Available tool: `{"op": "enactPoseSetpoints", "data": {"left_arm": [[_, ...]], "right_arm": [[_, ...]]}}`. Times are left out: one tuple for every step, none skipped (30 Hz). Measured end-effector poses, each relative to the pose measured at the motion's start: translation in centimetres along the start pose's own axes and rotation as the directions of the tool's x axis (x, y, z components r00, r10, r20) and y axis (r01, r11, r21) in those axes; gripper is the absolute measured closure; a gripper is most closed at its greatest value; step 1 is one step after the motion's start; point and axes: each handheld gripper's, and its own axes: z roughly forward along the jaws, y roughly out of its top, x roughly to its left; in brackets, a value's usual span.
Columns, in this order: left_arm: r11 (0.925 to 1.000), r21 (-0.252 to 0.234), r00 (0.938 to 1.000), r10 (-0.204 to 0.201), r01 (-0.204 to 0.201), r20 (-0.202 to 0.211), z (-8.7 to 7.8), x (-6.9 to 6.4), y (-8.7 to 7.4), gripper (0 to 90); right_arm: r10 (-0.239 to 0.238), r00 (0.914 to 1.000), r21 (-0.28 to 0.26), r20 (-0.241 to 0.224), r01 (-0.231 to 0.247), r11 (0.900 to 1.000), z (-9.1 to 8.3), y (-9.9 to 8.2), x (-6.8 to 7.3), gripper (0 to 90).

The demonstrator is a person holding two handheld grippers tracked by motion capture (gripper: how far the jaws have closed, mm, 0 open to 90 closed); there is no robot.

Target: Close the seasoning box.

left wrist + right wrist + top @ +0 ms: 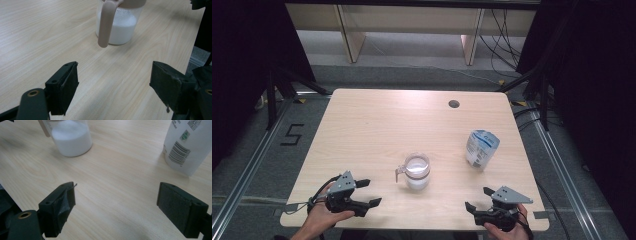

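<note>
Grippers sit low at the near edge of the table (362,120), one in each hand. The left gripper (368,192) is at about seven o'clock on the tabletop, its jaws spread wide apart with nothing between them. In the left gripper view the two black jaws frame bare wood, and the clear jug (117,23) stands ahead of them — its beige handle (106,25) turned toward the camera, white powder (120,30) filling the lower part of the jug.

The right gripper (477,199) is at about five o'clock, also held with its jaws well apart and empty. In the right gripper view the jug (71,137) stands toward eleven o'clock and a white pouch (186,146) with a barcode stands toward one o'clock, both well beyond the jaws.

From the high view the jug (414,171) stands upright near the table's centre, slightly toward the near edge, between the two grippers and apart from both. The pouch (481,148) stands at roughly three o'clock of the jug — upright, leaning a little, nearer the right gripper than the left. A round cable hole (454,104) lies at the far side of the table, near one o'clock.
</note>
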Motion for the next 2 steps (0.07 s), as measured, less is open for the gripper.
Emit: {"op": "enactPoseSetpoints", "data": {"left_arm": [[1.0000, 0.006, 1.0000, 0.002, -0.002, -0.005, 0.01, 0.02, 0.00, 21.8], [0.9999, 0.016, 1.0000, 0.006, -0.006, -0.008, 0.02, 0.05, 0.00, 21.4]], "right_arm": [[-0.011, 0.9999, -0.003, 0.012, 0.011, 0.9999, -0.04, -0.01, -0.13, 16.0], [0.003, 0.9999, -0.003, 0.010, -0.003, 1.0000, 0.01, -0.07, -0.16, 16.0]]}}
